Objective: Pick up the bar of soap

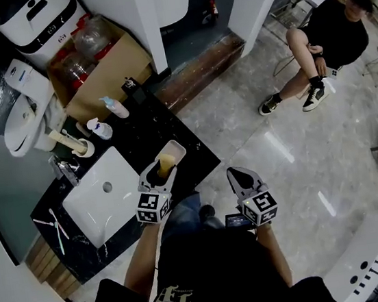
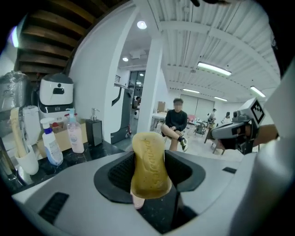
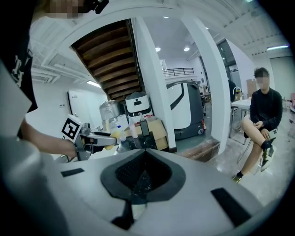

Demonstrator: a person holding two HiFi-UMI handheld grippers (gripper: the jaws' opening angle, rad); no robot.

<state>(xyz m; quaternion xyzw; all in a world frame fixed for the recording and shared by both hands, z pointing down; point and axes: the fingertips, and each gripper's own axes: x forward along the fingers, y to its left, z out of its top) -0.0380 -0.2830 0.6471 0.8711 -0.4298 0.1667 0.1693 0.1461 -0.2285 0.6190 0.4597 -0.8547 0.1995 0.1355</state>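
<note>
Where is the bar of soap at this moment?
The bar of soap is held upright between the jaws of the left gripper; in the head view it is over the white dish beside the sink on the black counter.

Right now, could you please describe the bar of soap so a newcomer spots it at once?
Find the black counter with the white sink. Beside the sink, the left tool grips the bar of soap above a white dish. It is the only ochre oval, unlike the pump bottles nearby.
</note>
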